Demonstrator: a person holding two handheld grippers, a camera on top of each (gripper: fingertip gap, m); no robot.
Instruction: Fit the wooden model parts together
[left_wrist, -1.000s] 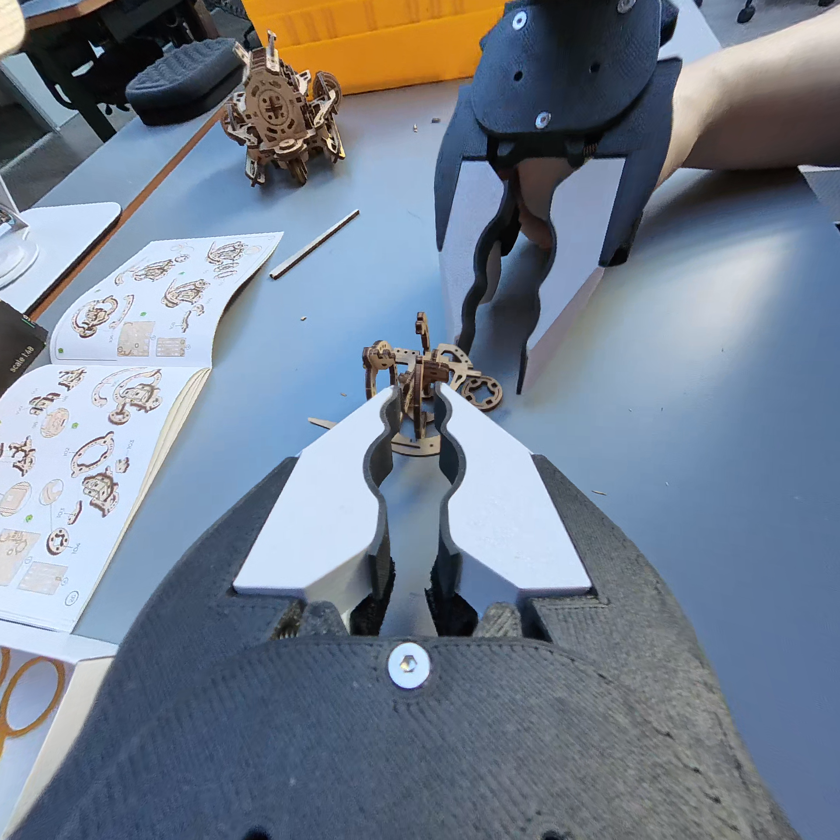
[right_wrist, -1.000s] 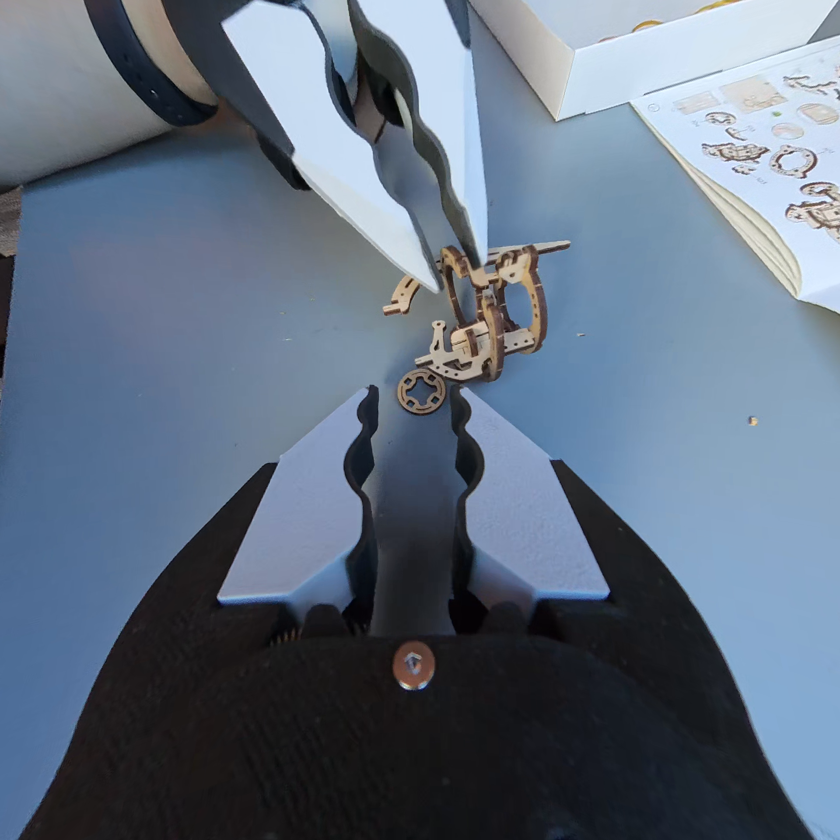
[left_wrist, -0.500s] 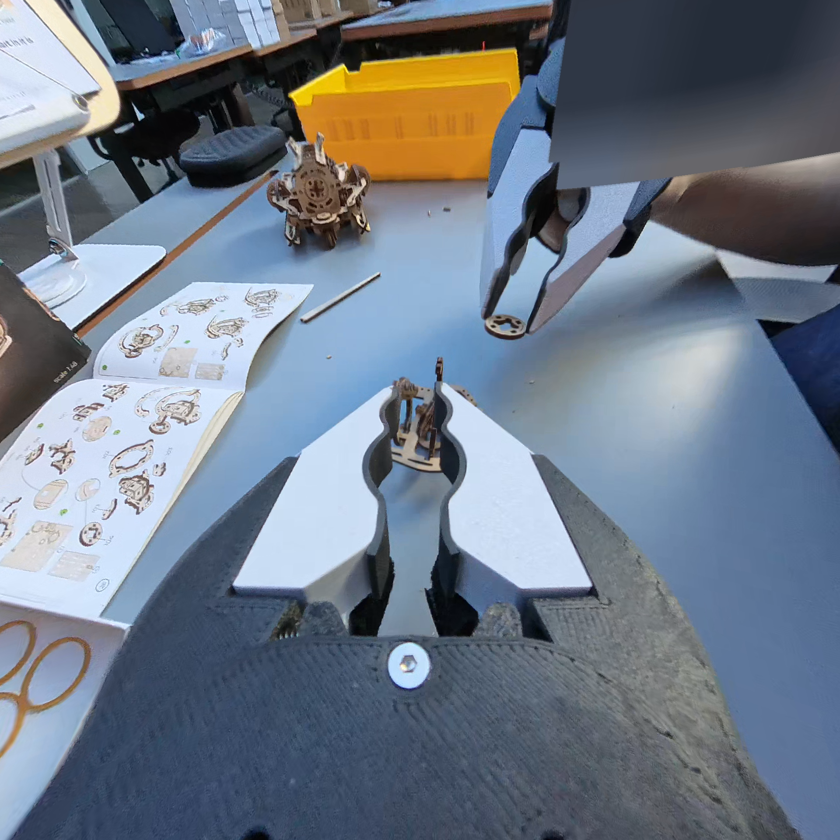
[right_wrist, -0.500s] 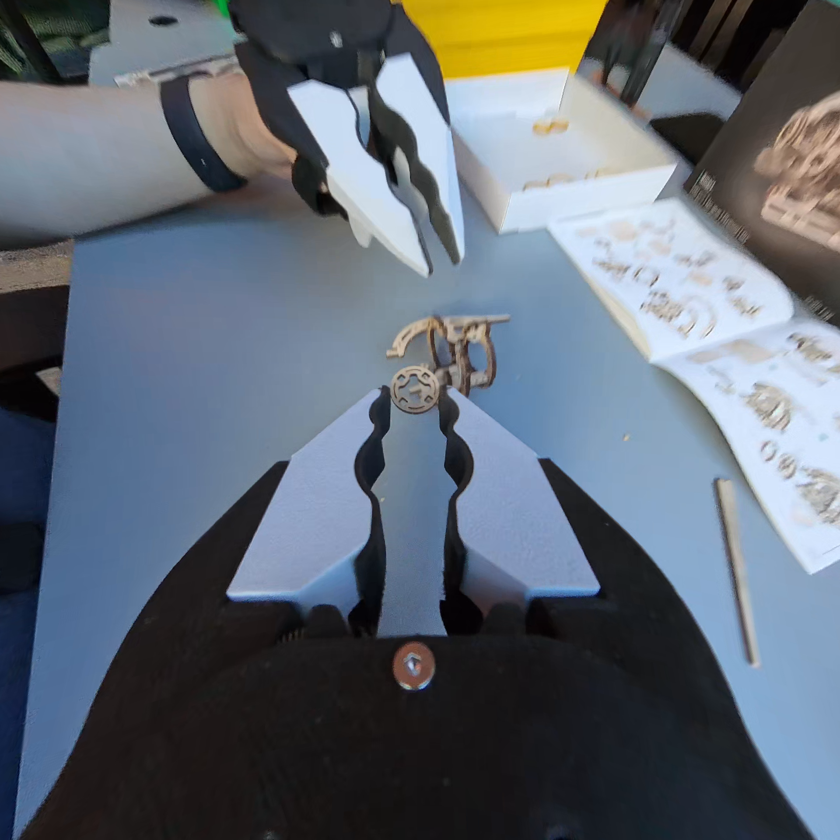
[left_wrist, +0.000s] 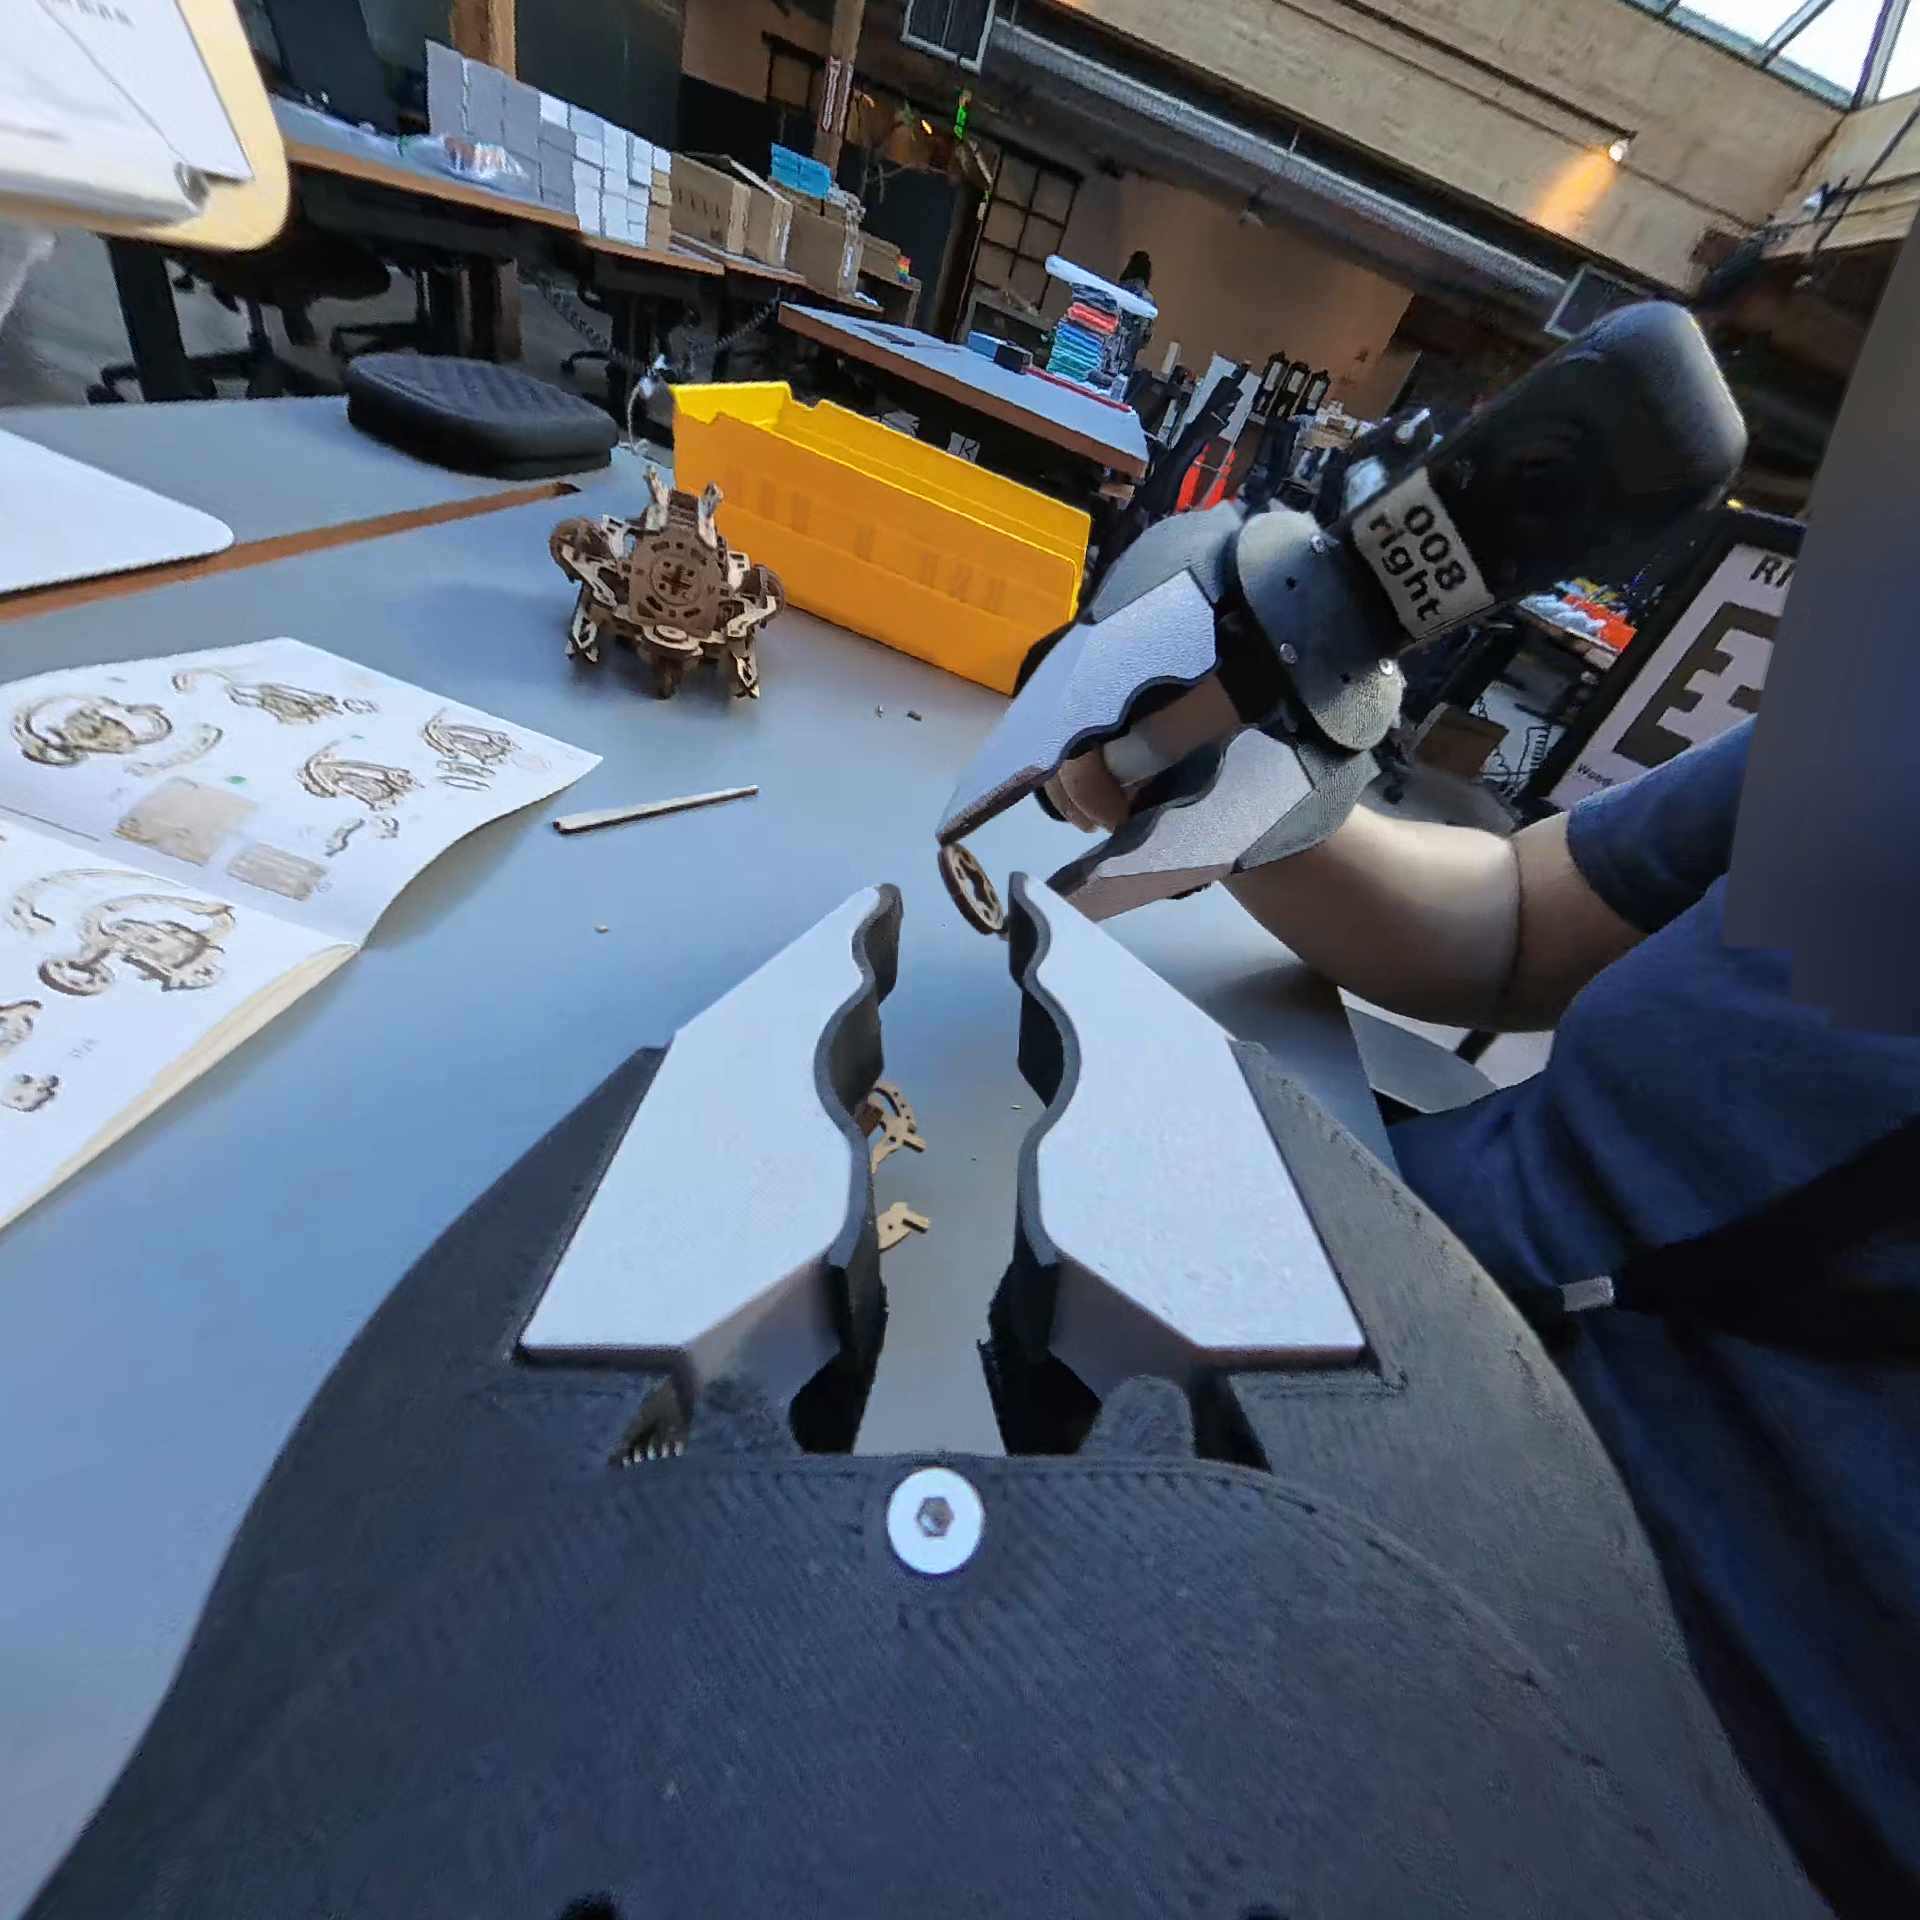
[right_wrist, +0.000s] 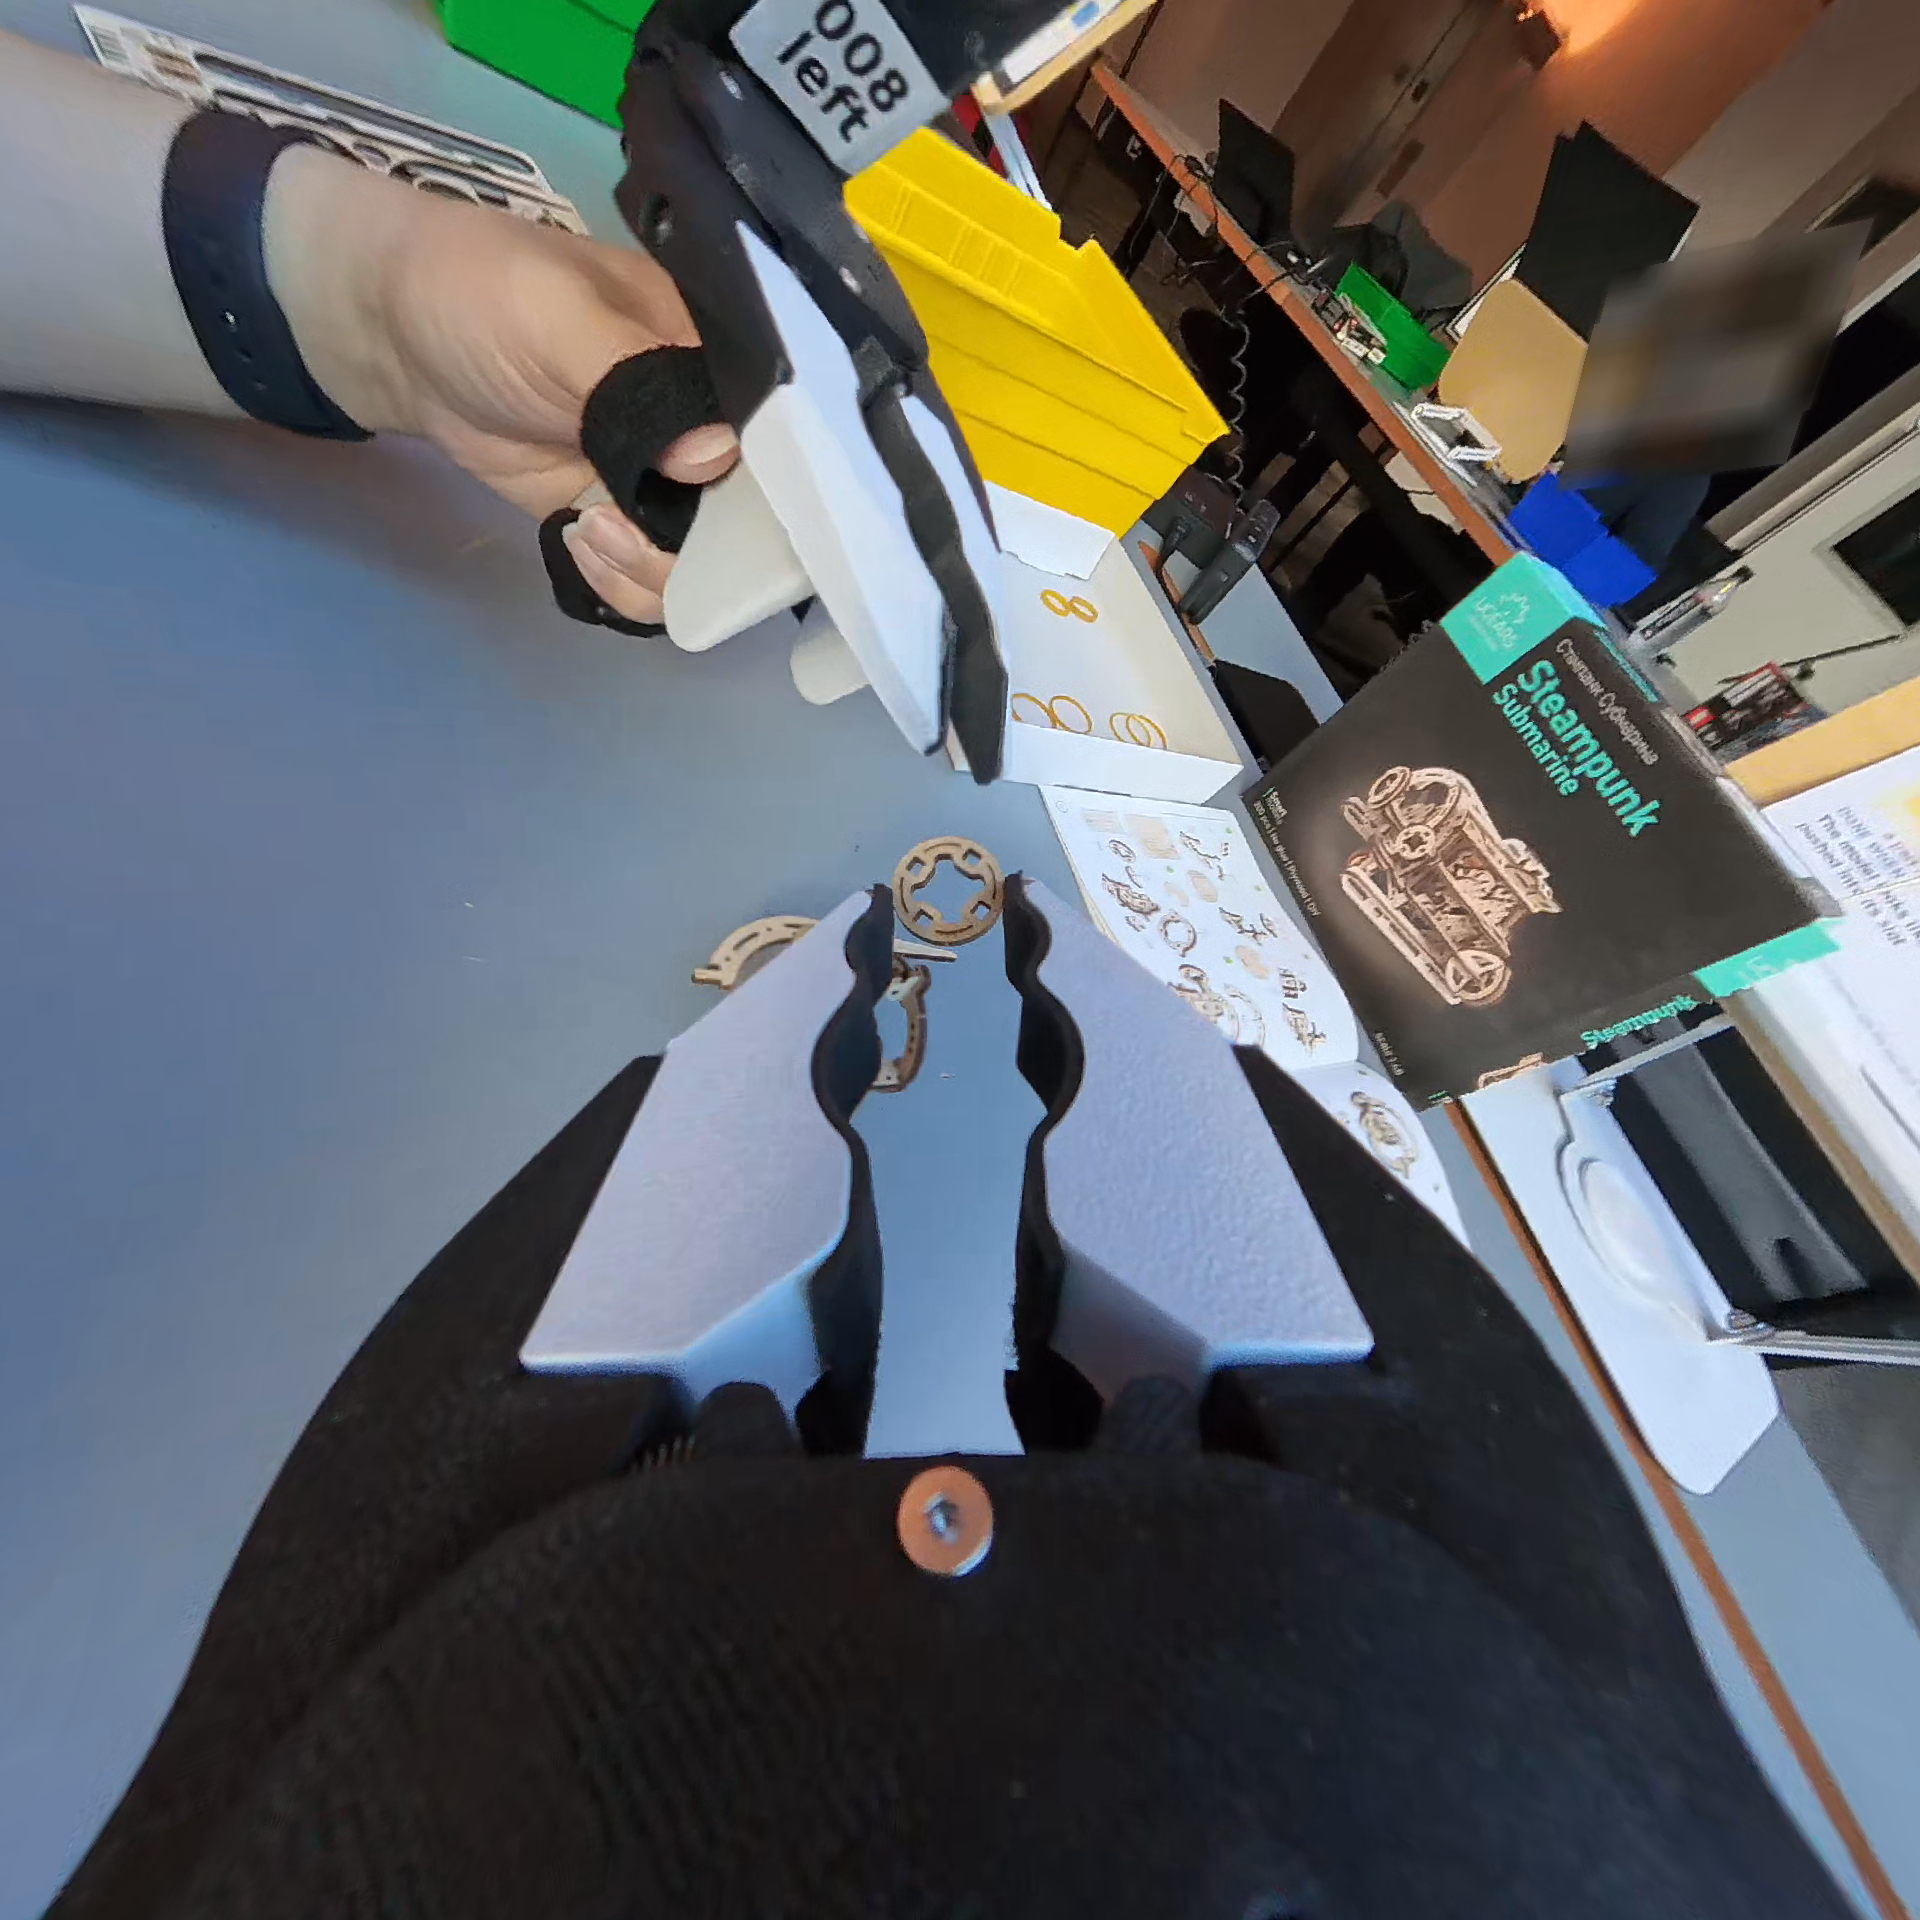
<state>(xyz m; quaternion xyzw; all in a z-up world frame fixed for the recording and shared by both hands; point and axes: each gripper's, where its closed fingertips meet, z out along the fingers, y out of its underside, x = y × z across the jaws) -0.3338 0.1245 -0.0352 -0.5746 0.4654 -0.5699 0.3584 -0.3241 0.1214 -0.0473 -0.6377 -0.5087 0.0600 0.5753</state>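
Observation:
My right gripper (right_wrist: 945, 900) is shut on a small round wooden ring (right_wrist: 948, 891) with a star-shaped cut-out, pinched between its tips and held above the grey table (right_wrist: 312, 831). The ring (left_wrist: 971, 888) also shows in the left wrist view, at the right gripper's (left_wrist: 997, 862) tips, just ahead of my left gripper (left_wrist: 954, 909). My left gripper is open a little and empty, raised off the table; it shows from the side in the right wrist view (right_wrist: 966, 727). The small wooden sub-assembly (left_wrist: 888, 1127) lies on the table below, beside a loose curved piece (right_wrist: 748, 945).
A finished wooden model (left_wrist: 665, 592), a yellow bin (left_wrist: 883, 520) and a thin wooden stick (left_wrist: 655, 808) are farther back. An open instruction booklet (left_wrist: 208, 831) lies to the left. A white box with rubber bands (right_wrist: 1101, 686) and a black kit box (right_wrist: 1507, 852) stand beyond.
The right gripper closed on the ring that lay on the table and lifted it. The left gripper rose off the sub-assembly, which stays on the table. Both grippers now sit higher and tilted.

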